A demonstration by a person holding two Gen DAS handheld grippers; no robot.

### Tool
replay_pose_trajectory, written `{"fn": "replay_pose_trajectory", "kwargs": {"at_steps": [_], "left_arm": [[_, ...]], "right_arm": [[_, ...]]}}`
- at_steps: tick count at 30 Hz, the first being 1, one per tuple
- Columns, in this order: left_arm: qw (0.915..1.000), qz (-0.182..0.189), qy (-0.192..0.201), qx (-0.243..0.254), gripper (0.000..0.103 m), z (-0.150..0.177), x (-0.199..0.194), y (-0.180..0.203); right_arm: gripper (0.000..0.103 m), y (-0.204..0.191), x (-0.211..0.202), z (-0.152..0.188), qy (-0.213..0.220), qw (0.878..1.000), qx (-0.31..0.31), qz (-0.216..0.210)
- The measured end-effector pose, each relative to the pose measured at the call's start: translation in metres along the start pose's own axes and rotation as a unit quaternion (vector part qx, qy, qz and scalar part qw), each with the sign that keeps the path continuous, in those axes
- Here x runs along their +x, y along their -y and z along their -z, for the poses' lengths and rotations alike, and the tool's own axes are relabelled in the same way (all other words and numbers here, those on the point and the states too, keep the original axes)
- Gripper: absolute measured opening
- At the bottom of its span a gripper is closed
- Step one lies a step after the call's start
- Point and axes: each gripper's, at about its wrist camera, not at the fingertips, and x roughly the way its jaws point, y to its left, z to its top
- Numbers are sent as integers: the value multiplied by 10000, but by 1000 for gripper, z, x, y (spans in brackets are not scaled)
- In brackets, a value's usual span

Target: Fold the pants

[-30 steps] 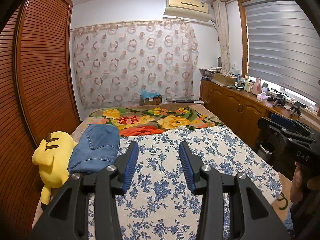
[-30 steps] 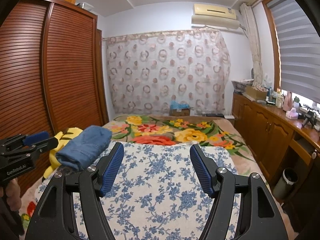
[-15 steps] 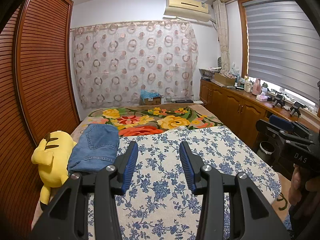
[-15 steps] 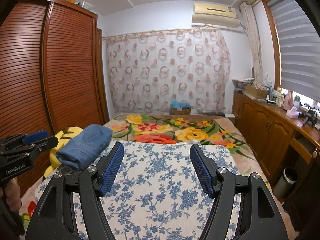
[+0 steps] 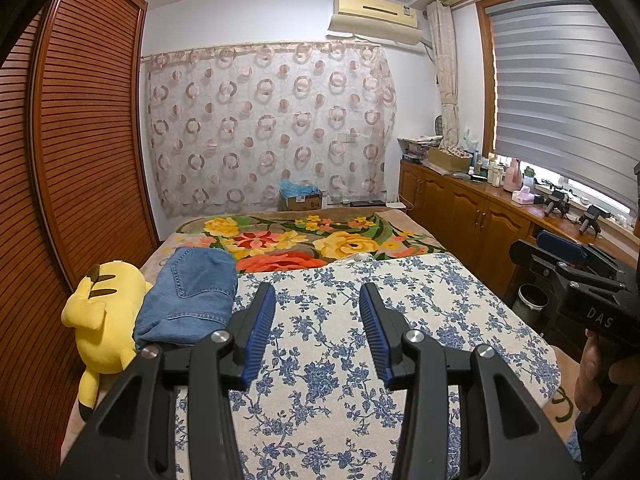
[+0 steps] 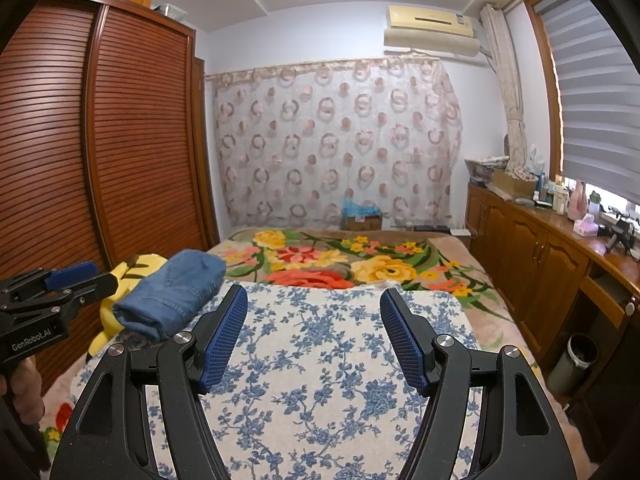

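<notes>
Well, we're holding both tools above the near end of the bed, and neither has anything in it. Our left gripper hangs with its blue pads spread apart, nothing but flowered cloth showing between them. Our right gripper is splayed wider still, equally unladen, over the same blue-and-white cloth.

The pants, a denim bundle, sit at the bed's left edge, about midway up, already doubled over on themselves, a back pocket facing up. In the right view the pants show a thick rolled end pointing toward us. They lie right against the yellow plush toy wedged along the wardrobe side.

Here's where it could go sour, as we judge it. That bundle sits close to the edge, so a nudge from the left could push it onto the toy or off the side. Denim this thick is stiff; pinch only the top layer and the stack would likely peel open. The toy is touching it, so a wide-open jaw coming in low might snag plush along with cloth. And the loose flowered cloth beneath could bunch up if a pad drags across it.
</notes>
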Motion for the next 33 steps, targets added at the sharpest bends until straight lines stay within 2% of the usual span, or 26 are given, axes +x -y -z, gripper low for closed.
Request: {"fn": "replay_pose_trajectory", "kwargs": {"at_steps": [33], "left_arm": [[10000,9,3,-14,45,0,-1,0]], "right_arm": [[71,2,1,0,-19,10000,16,4]]}}
